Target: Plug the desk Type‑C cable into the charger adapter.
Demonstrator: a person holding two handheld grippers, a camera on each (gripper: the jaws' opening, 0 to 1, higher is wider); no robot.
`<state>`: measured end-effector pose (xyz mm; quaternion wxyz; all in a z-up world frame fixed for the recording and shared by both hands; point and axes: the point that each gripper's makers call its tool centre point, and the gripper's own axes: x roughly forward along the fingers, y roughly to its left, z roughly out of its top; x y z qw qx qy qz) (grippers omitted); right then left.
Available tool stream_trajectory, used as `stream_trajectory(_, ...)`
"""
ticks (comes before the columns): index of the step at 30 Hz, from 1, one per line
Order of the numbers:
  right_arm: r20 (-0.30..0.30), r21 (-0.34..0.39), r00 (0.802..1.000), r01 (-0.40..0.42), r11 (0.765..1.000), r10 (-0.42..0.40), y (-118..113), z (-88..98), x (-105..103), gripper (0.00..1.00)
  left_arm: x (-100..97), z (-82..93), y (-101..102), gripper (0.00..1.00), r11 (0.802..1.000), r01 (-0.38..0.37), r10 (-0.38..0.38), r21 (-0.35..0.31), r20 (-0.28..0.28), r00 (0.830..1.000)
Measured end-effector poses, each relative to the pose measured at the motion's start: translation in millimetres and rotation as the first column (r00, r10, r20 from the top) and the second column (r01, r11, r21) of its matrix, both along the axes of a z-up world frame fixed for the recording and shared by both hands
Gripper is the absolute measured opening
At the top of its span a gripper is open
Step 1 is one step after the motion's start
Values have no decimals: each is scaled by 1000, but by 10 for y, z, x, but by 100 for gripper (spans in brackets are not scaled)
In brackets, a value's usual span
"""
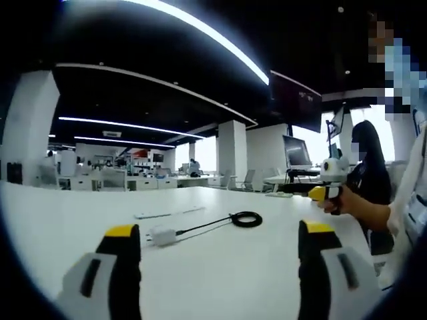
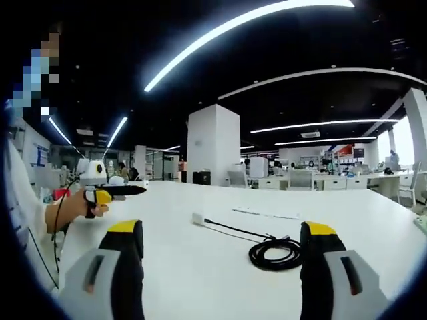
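Both tongs hover released above the white surface [image 1: 267, 267].
The coiled black cable [image 2: 275, 252] could drag the light charger adapter [image 1: 162, 235] away if pulled carelessly.

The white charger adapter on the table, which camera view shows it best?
The left gripper view: the charger adapter lies close ahead, just past the left jaw, its boxy white body clear and the black cable running from it. In the right gripper view the adapter is a small, distant white block beyond the coil.

No legible text, label, brand or number anywhere.
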<state>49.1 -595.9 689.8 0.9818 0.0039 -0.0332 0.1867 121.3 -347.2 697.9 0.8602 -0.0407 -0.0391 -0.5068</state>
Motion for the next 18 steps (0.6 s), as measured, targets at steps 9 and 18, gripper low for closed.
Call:
stream_trajectory(9, 22, 24, 1000, -9, 1000, 8, -7, 22, -41, 100, -55, -103, 49, 100, 999, 13, -15, 53, 52, 999)
stream_trajectory(18, 30, 5, 1000, 1, 1000, -1, -38, 13, -57, 100, -83, -60, 102, 100, 999, 22, -23, 25, 44, 999)
